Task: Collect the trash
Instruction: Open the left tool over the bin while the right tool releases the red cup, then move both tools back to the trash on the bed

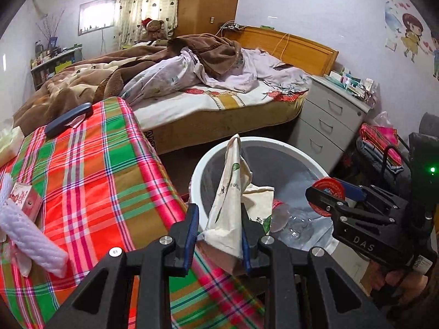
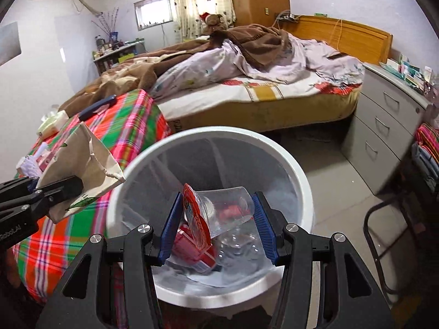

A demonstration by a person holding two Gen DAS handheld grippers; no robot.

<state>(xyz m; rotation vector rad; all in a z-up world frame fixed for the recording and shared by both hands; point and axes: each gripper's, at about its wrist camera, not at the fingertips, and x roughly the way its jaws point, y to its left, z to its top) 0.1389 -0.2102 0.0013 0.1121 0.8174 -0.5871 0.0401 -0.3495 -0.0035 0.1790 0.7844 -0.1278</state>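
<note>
My left gripper [image 1: 219, 227] is clamped on a crumpled paper bag [image 1: 229, 192], held just above the near rim of the white bin [image 2: 288, 159], on the side by the plaid cloth [image 1: 90, 164]. My right gripper [image 2: 216, 224] grips a clear plastic cup [image 2: 227, 208] with a red lid, held over the bin's mouth. Inside the bin lie red packaging and clear plastic.
</note>
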